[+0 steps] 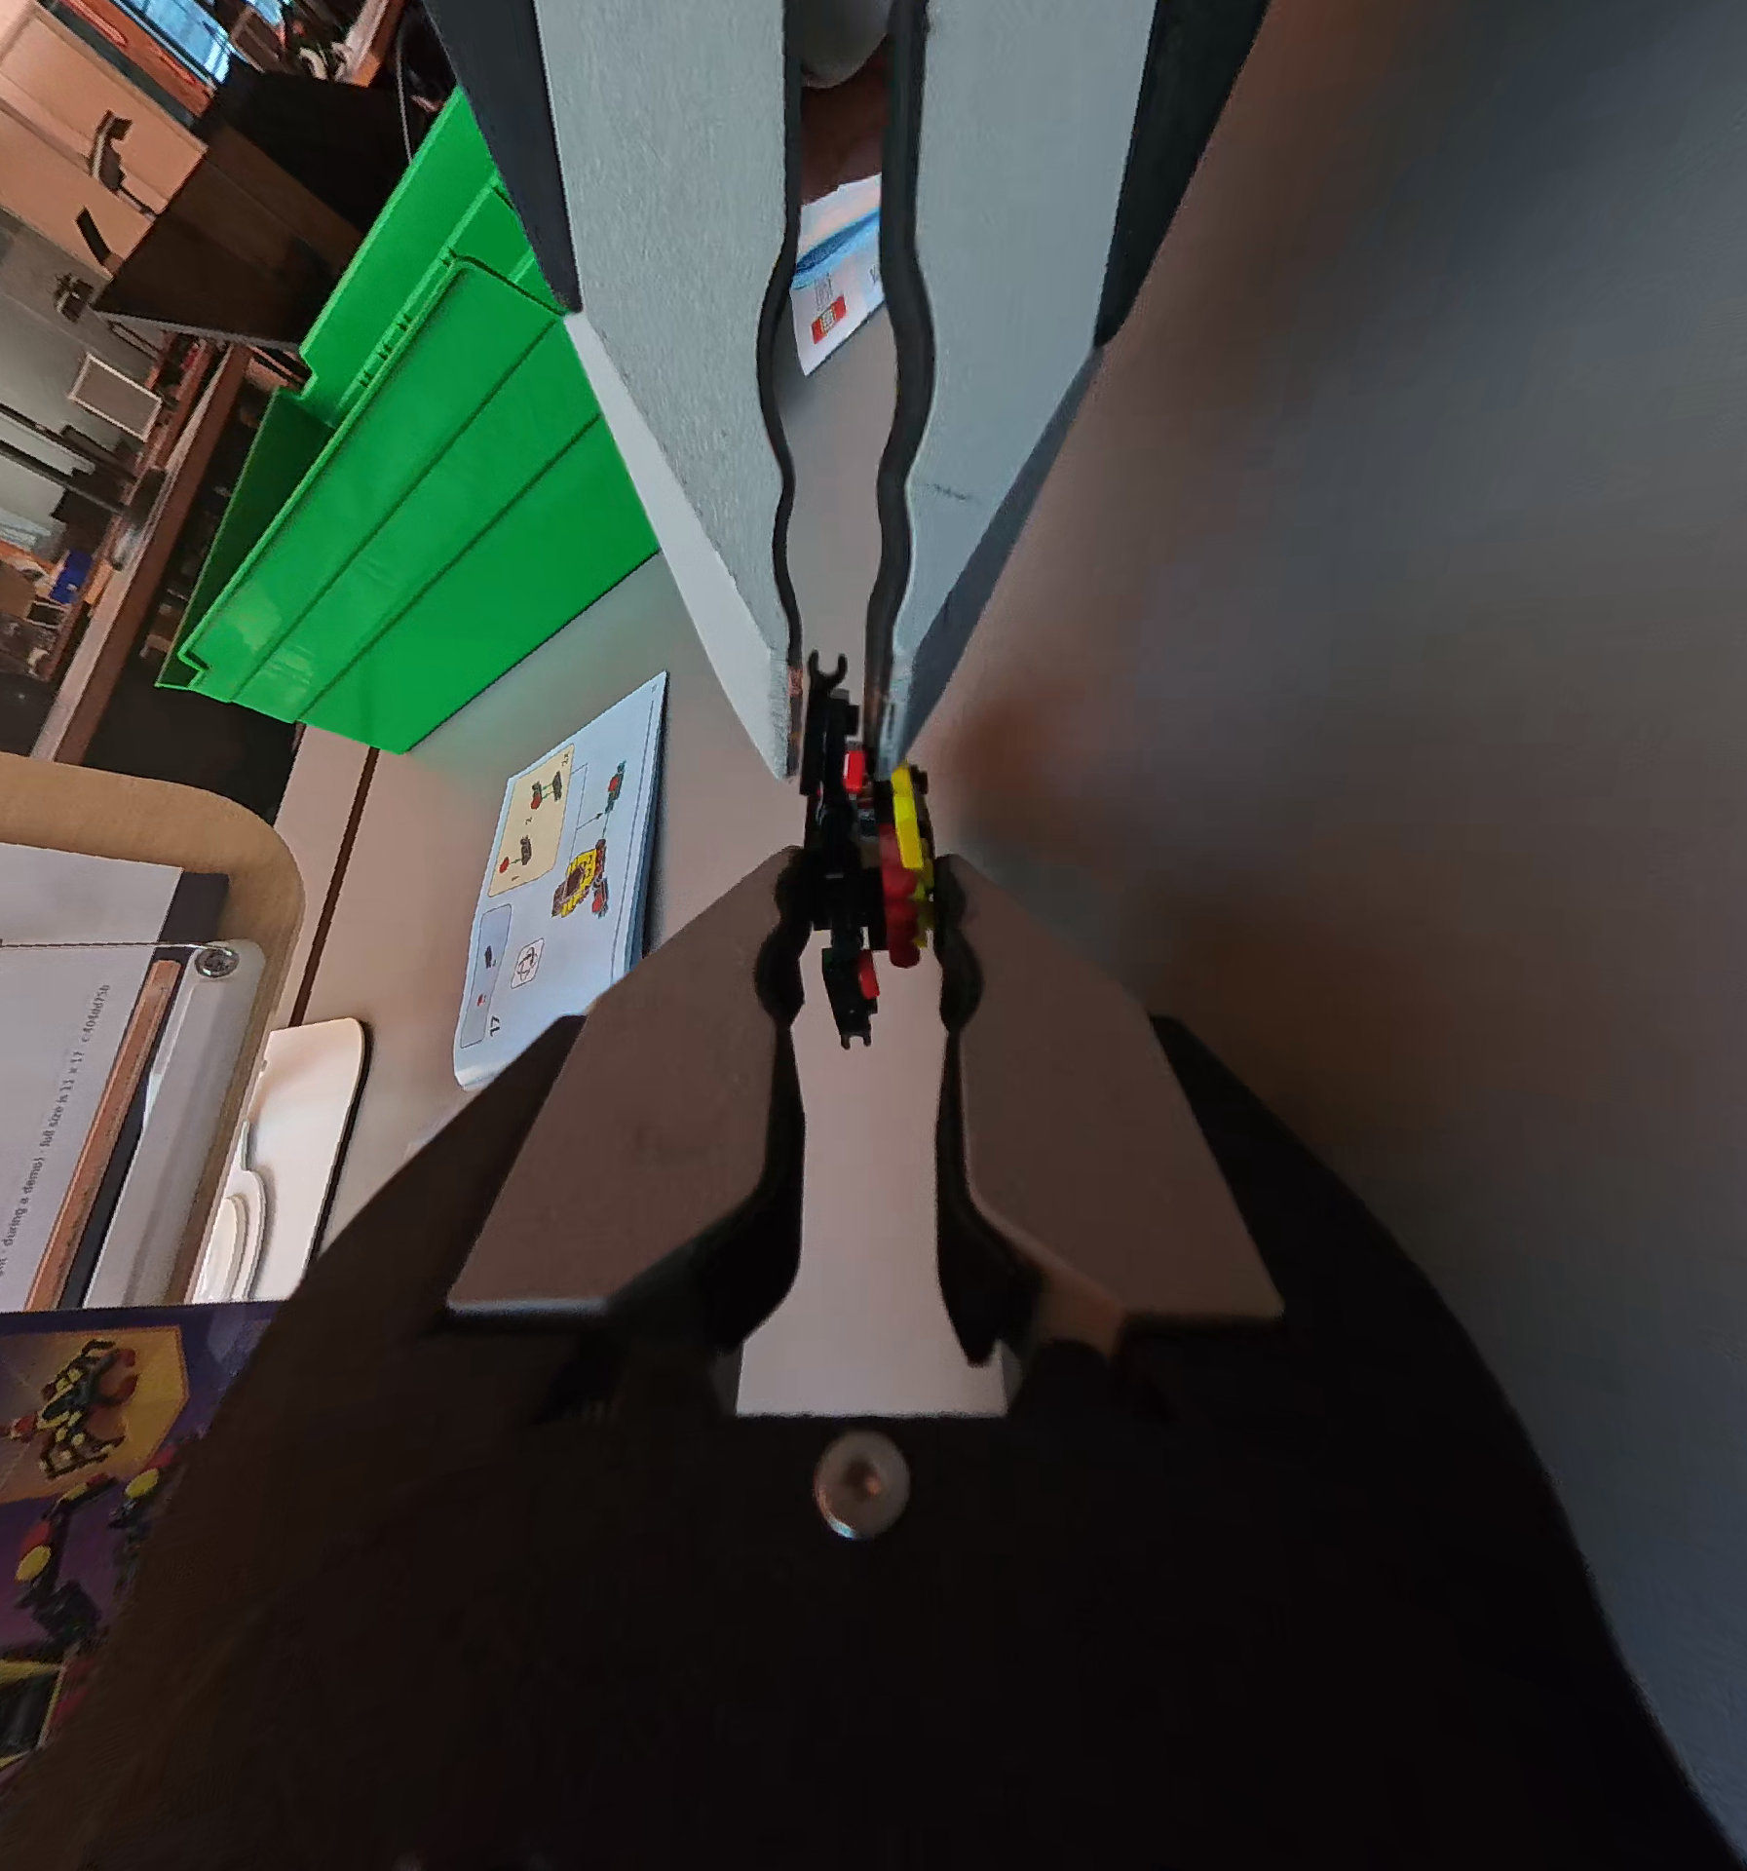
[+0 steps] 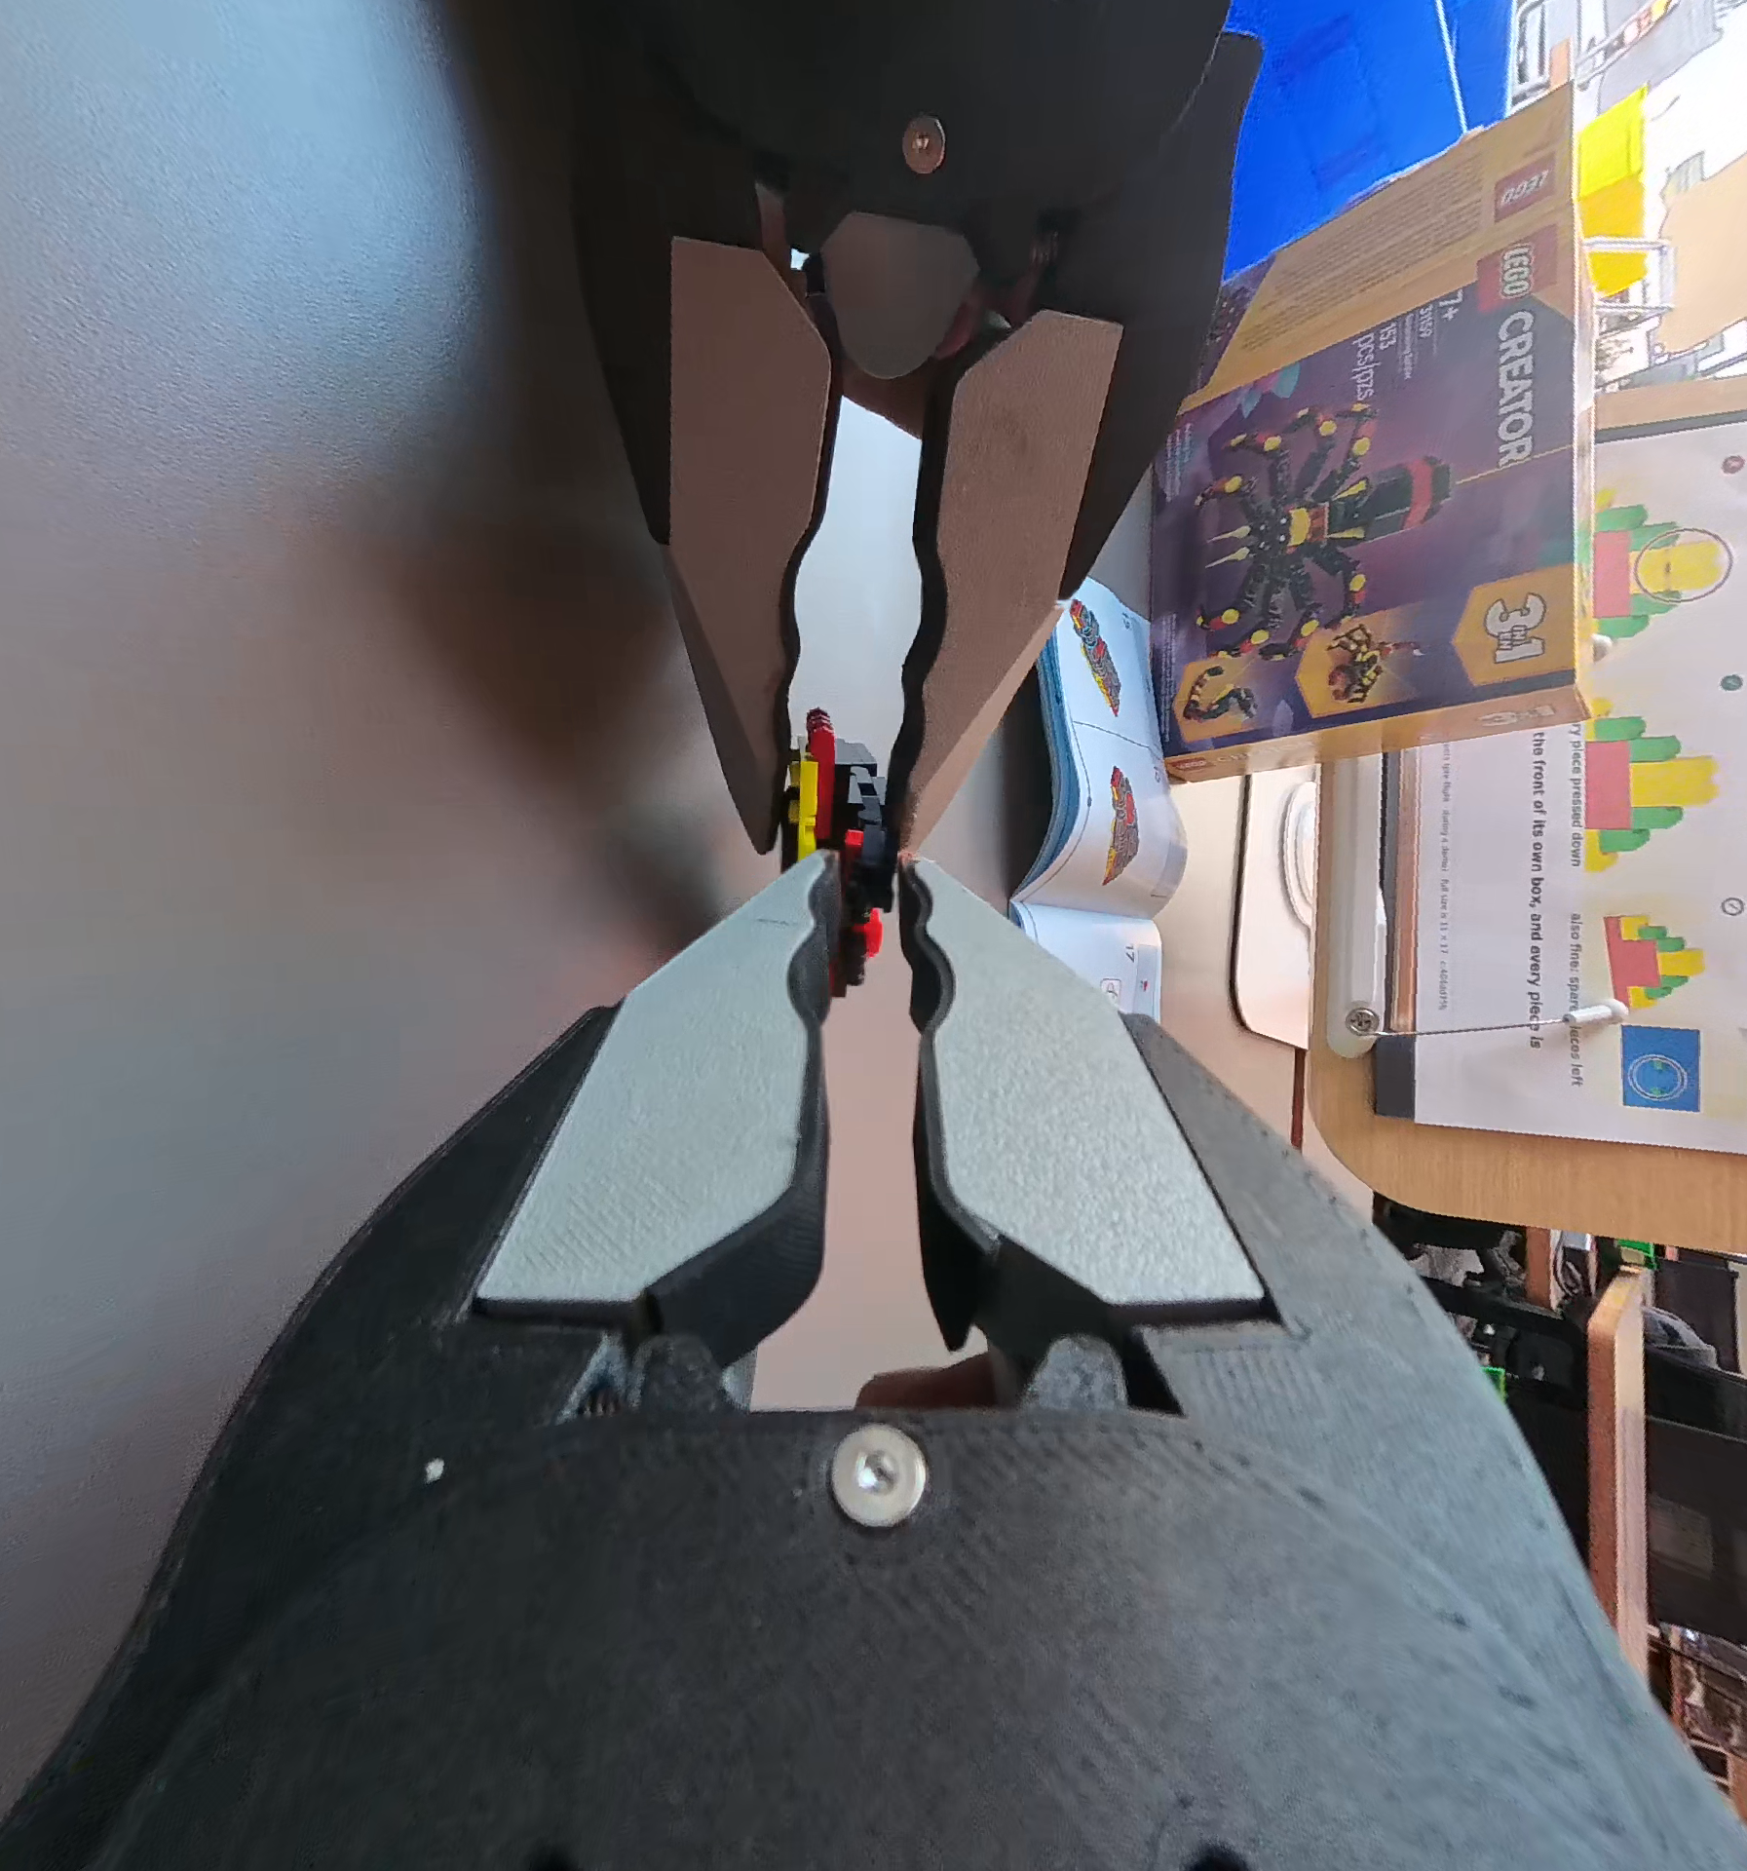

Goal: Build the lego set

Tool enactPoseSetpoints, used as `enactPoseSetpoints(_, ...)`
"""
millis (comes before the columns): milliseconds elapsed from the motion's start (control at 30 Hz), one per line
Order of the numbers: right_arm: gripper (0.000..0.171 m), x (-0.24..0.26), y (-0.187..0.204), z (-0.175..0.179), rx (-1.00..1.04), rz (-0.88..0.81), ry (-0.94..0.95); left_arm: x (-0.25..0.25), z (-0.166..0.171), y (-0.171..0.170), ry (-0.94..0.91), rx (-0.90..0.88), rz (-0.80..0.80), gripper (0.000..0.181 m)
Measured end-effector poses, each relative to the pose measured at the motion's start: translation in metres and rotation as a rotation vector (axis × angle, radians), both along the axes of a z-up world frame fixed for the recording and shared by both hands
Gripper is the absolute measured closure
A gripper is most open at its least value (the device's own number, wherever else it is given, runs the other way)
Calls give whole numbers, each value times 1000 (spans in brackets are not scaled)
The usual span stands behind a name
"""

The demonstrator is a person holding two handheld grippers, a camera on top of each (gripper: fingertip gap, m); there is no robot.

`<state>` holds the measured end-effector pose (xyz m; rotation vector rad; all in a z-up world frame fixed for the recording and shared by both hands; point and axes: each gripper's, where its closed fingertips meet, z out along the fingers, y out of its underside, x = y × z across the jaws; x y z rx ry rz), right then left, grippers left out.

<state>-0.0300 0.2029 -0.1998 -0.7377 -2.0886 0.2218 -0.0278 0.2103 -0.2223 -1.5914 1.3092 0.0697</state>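
A small lego model (image 1: pixel 904 825) of black, red and yellow pieces is held up between both grippers, which face each other tip to tip. My left gripper (image 1: pixel 864 896), with tan fingers, is shut on the model's sides, one finger on the black part and one on the yellow and red part. My right gripper (image 2: pixel 867 879), with grey fingers, is shut on the model's black and red end (image 2: pixel 864 871). The right gripper also shows in the left wrist view (image 1: pixel 844 709), coming from the top. The left gripper also shows in the right wrist view (image 2: pixel 839 820).
Green bins (image 1: pixel 393 486) stand at the table's far side. An open instruction booklet (image 1: pixel 565 871) lies on the grey table (image 1: pixel 1355 709). The lego box (image 2: pixel 1355 486) stands beside a wooden board with a printed sheet (image 2: pixel 1659 810) and a white tray (image 1: pixel 302 1114).
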Motion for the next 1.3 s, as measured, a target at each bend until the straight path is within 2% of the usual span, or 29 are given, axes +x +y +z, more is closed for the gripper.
enactPoseSetpoints(367,164,-6,-1,2,0,-10,17,1,2,0,-63,-51,-7,160)
enactPoseSetpoints(1300,165,-5,-2,-5,-88,2,34,-1,-3,0,14,6,-14,160)
